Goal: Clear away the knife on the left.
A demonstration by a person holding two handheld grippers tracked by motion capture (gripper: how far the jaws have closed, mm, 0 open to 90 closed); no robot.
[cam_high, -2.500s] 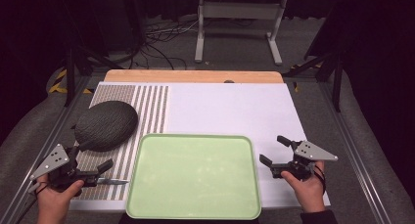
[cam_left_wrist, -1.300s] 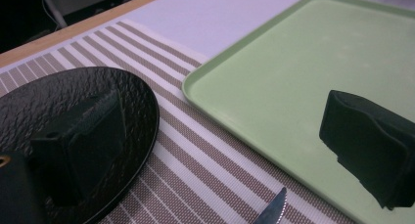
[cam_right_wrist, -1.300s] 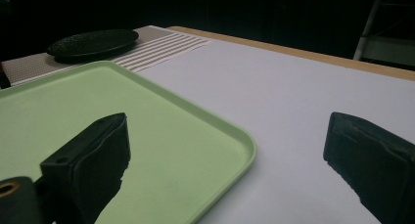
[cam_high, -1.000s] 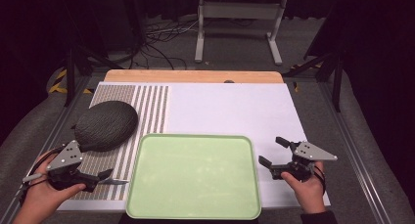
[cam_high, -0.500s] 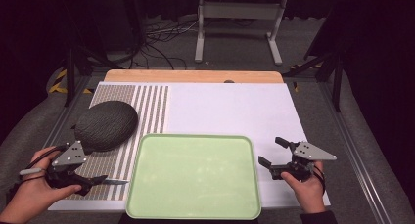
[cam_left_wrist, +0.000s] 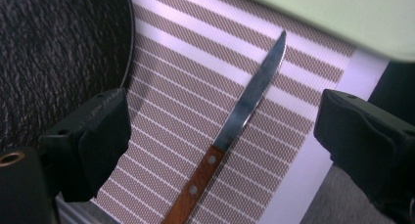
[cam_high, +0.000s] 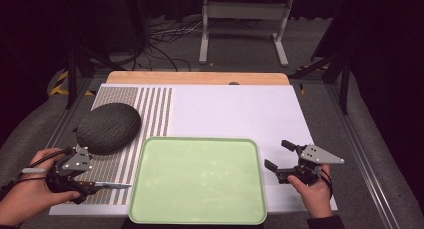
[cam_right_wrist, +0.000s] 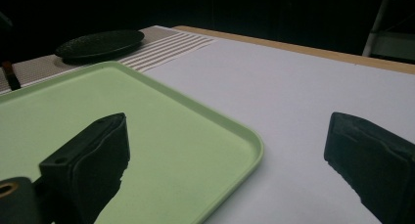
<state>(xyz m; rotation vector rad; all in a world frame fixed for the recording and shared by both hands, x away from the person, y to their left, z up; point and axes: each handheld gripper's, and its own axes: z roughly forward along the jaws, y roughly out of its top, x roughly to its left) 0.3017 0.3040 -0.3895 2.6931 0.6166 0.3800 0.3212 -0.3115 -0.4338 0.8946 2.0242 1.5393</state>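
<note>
Left gripper (cam_high: 75, 176), jaws wide and empty, straddled the knife (cam_left_wrist: 230, 136) on the striped mat (cam_high: 150, 104), likely for pickup; right gripper (cam_high: 292, 164) hovered wide, empty, beside the tray (cam_high: 200, 181).

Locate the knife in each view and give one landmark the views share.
High view: knife lies at lower left on the striped mat, under the left gripper, blade toward the green tray.
Left gripper view: centre, between the open jaws.
Right gripper view: I cannot make it out.
Shared landmark: the green tray.
</note>
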